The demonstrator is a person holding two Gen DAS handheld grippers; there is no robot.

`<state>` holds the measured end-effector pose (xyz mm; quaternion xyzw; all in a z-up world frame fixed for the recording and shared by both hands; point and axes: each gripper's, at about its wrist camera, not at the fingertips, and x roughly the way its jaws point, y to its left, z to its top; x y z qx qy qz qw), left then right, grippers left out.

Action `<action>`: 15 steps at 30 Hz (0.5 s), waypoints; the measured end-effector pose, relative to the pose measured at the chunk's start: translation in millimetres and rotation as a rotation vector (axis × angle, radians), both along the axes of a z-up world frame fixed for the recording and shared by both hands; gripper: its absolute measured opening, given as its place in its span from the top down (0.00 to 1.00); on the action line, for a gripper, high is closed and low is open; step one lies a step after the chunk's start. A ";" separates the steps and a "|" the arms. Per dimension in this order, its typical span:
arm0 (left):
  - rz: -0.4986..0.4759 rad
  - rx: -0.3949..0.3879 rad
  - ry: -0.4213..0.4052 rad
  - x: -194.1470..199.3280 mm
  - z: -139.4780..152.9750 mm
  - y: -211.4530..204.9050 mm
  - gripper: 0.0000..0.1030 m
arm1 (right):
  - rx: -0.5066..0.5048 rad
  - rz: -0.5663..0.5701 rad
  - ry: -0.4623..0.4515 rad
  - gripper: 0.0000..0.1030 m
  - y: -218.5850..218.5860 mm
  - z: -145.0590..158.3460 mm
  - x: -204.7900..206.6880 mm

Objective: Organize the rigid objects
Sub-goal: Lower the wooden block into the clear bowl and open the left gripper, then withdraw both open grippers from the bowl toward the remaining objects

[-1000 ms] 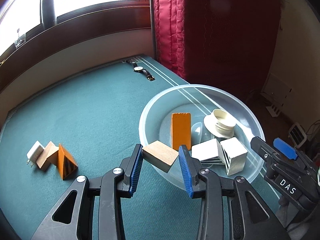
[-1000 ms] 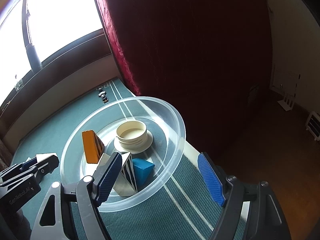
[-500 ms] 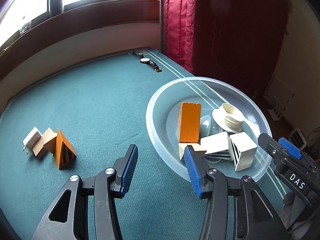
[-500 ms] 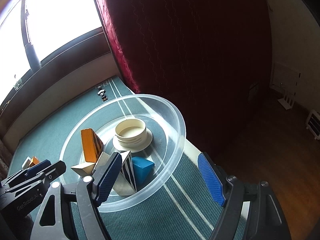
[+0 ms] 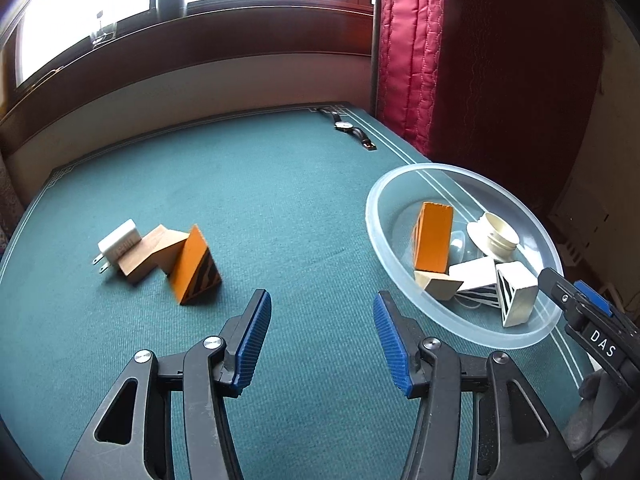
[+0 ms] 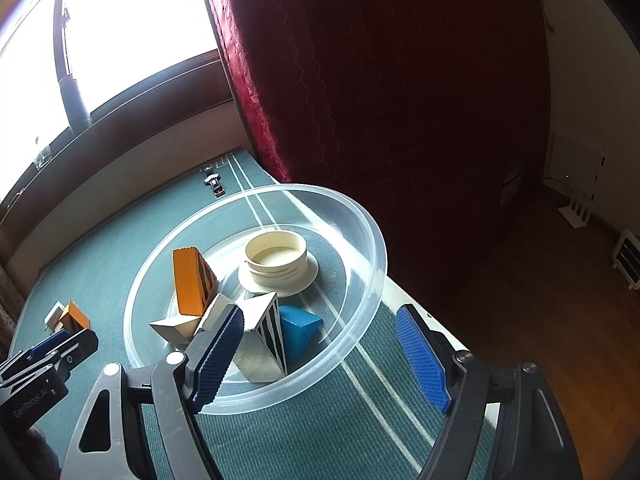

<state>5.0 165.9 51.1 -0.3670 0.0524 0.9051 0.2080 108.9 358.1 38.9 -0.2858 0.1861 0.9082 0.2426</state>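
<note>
Left gripper [image 5: 320, 332]: our jaws are opening, nothing between them.
Right gripper [image 6: 320, 356]: we hold it wide, straddling the clear bowl [image 6: 360, 312] rim.
Orange wedge [image 5: 196, 266]: ahead-left of our left fingers.

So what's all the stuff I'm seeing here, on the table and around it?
Bowl: 1, clear, table's right edge.
Orange block: 1, upright in bowl.
Wood wedge: 1, pale, in bowl.
Striped blocks: 2, white and black, in bowl.
Blue block: 1, in bowl.
Ring: 1, cream, in bowl.
Orange wedge: 1, left on table.
Wood block: 1, beside the wedge.
Charger: 1, white, against the wood block.
Watch: 1, dark, far corner.
Table: 1, green.
Curtain: 1, red.
Left gripper: opening, empty.
Right gripper: open around the bowl's near rim.
</note>
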 end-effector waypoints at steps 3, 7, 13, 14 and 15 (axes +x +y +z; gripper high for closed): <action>0.037 0.001 -0.004 1.6 -0.2 -14.4 0.47 | 0.006 0.008 0.003 0.21 -3.4 1.5 0.7; 0.087 -0.001 0.000 7.7 1.6 -34.1 0.47 | 0.016 0.022 0.013 0.21 -10.0 5.6 1.3; 0.166 -0.014 0.016 22.5 6.8 -68.4 0.47 | 0.030 0.065 0.028 0.21 -23.8 11.9 5.4; 0.182 -0.016 0.016 24.9 7.5 -75.3 0.47 | 0.035 0.076 0.032 0.21 -27.3 13.6 6.2; 0.198 -0.016 0.014 27.3 8.2 -82.2 0.47 | 0.040 0.089 0.036 0.18 -30.8 14.9 6.8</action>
